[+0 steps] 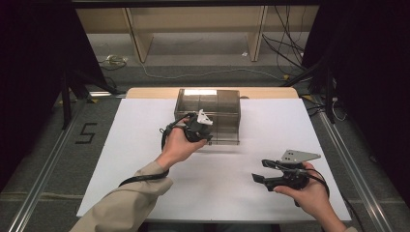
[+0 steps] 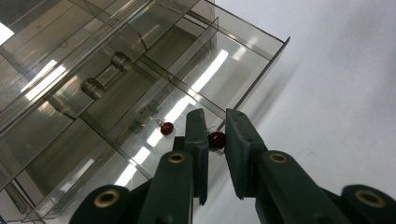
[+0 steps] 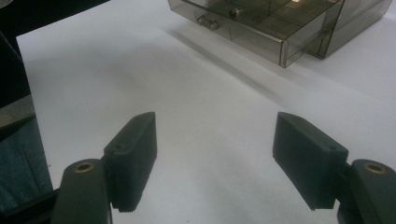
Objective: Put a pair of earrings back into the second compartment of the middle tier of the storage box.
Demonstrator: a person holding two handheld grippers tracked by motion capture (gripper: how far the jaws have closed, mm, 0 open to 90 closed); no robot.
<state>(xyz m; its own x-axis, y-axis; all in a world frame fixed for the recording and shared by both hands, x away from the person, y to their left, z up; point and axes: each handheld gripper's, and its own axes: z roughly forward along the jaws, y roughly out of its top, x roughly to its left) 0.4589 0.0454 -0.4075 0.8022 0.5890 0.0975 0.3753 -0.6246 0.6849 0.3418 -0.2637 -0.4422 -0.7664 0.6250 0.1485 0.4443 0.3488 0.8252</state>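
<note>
A smoky clear drawer box (image 1: 208, 104) stands at the middle back of the white sheet, its divided drawer (image 2: 154, 60) pulled out toward me. My left gripper (image 1: 200, 133) hangs over the drawer's front compartments, pointing down. In the left gripper view its jaws (image 2: 215, 119) stand close together, pinching a small red bead earring (image 2: 216, 139) on a thin wire. A second red bead earring (image 2: 166, 128) lies in the compartment just below. My right gripper (image 1: 259, 170) rests low at the front right, jaws wide apart (image 3: 215, 135) with nothing between them.
The white sheet (image 1: 145, 145) covers the tabletop. The drawer's round-ended handle (image 2: 105, 77) sits on its front wall. The box (image 3: 280, 28) lies well ahead of the right gripper. Dark floor, rails and cables surround the table.
</note>
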